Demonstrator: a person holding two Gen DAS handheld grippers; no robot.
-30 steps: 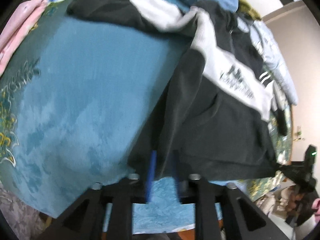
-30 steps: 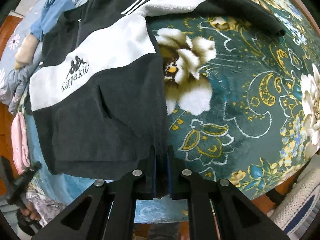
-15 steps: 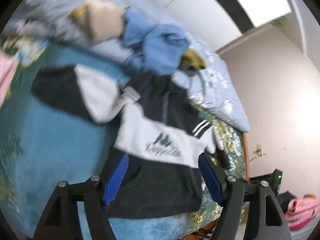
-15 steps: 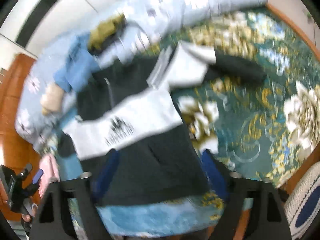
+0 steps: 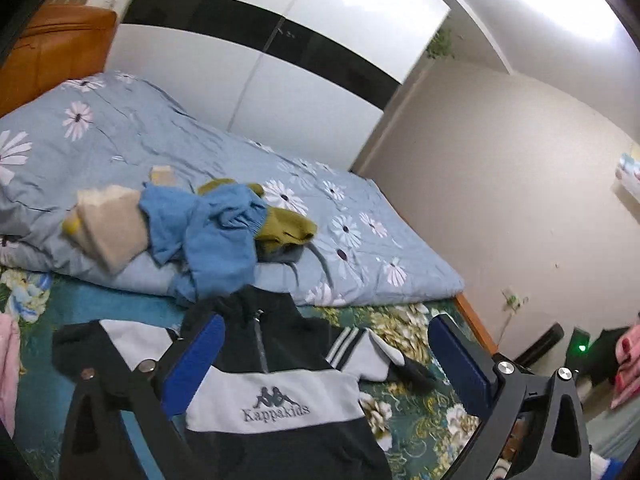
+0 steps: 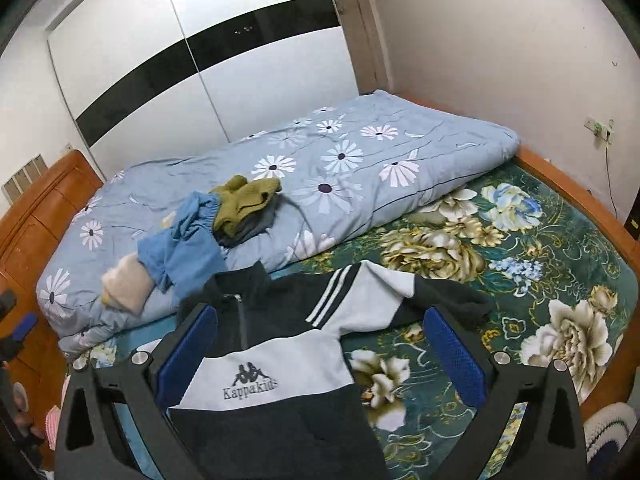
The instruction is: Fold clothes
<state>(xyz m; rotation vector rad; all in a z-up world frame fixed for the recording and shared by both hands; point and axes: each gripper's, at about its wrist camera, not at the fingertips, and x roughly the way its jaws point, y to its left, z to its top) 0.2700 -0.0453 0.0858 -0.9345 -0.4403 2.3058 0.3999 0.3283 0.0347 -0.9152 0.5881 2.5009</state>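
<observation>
A black and white Kappa Kids zip jacket lies spread flat, front up, on the green floral blanket, with both sleeves out to the sides. It also shows in the right wrist view. My left gripper is open and empty, raised above the jacket. My right gripper is open and empty, also raised above it. A pile of other clothes, blue, olive and beige, lies on the quilt behind the jacket.
A folded blue daisy quilt covers the back of the bed. The wooden headboard is at the left, a wardrobe behind. Pink cloth lies at the left edge. The bed's wooden edge runs along the right.
Both grippers let go of the jacket's bottom hem, opened wide, and lifted up and back. The view now takes in the whole bed and room.
</observation>
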